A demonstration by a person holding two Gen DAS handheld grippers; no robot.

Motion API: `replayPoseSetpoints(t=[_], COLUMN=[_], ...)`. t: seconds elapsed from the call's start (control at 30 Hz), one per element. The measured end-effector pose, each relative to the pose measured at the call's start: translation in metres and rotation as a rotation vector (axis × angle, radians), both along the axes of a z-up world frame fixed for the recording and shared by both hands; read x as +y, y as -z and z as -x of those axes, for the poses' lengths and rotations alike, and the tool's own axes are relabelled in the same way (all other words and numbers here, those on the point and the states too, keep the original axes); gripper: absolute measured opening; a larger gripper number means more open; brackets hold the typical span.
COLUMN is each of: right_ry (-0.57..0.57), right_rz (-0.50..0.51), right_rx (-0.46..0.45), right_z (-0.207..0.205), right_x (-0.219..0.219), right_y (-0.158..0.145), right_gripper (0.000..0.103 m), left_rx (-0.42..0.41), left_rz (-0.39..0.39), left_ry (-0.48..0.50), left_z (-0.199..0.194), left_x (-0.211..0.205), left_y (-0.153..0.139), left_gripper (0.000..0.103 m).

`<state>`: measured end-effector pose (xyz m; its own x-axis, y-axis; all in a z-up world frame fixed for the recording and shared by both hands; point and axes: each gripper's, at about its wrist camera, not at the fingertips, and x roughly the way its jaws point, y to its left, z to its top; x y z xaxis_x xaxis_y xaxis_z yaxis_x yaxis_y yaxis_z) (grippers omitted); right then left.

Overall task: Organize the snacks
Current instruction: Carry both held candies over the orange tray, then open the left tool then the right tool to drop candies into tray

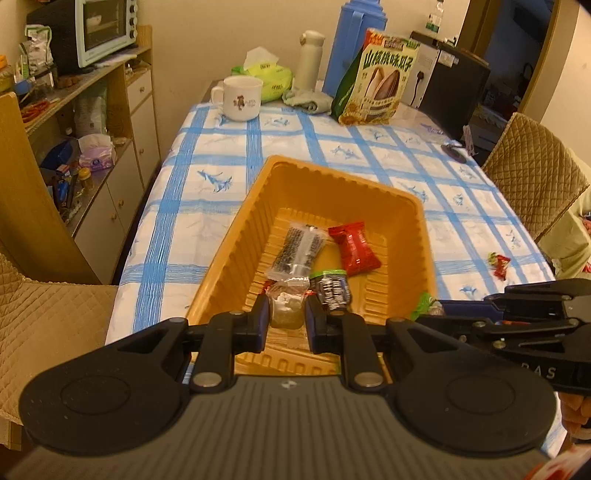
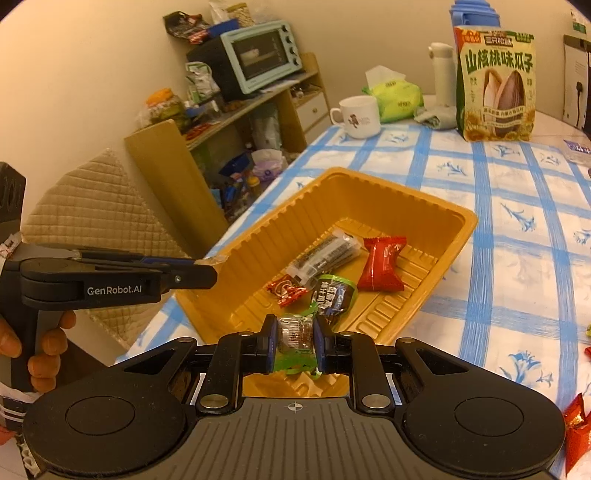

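Shelving at the far left carries a toaster oven [image 1: 105, 31]. Next comes the left hand-held gripper [image 1: 287, 314], pinching a clear yellowish packet [image 1: 287, 308] over the near edge of the orange tray [image 1: 236, 240]; the right-wrist view shows its side, marked "GenRobot.AI". Inside the tray lie a clear dark-printed stick pack [image 1: 300, 247], a red packet [image 1: 354, 248] and a black-and-green packet [image 1: 332, 288] (its lettering too small to read). Only the right-wrist view shows a small red candy [image 2: 286, 290] on the tray floor. The right hand-held gripper [image 2: 294, 338] is clamped on a green-edged clear candy [image 2: 294, 338], just over the tray's near rim. On the blue-checked tabletop [image 1: 207, 221] stand a mug [image 1: 242, 98] and a seed bag [image 1: 380, 77] printed "山核桃味瓜子". At the right, loose red candies [image 1: 498, 264] lie on the cloth.
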<state>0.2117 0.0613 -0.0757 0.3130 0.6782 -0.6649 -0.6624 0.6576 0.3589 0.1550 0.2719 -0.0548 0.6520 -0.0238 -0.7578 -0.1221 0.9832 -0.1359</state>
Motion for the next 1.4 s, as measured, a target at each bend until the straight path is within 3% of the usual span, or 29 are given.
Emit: replayPoseSetpoints(t=[0.53, 0.67, 1.4], right_ry=[0.026, 0.027, -0.022], right_rz=[0.049, 0.057, 0.048], right_rx=[0.047, 0.053, 0.026], right_z=[-0.008, -0.009, -0.011], right_x=[0.030, 0.034, 0.065], right_y=[0.018, 0.021, 0.026], right_gripper=[0.021, 0.021, 0.021], left_rx=[0.083, 0.082, 0.054], left_rz=[0.022, 0.031, 0.036], left_ry=[0.052, 0.055, 0.028], left_z=[-0.030, -0.029, -0.016], left_x=[0.021, 0.025, 0.041], left_y=[0.028, 0.026, 0.008], left_gripper=[0.020, 0.024, 0.026])
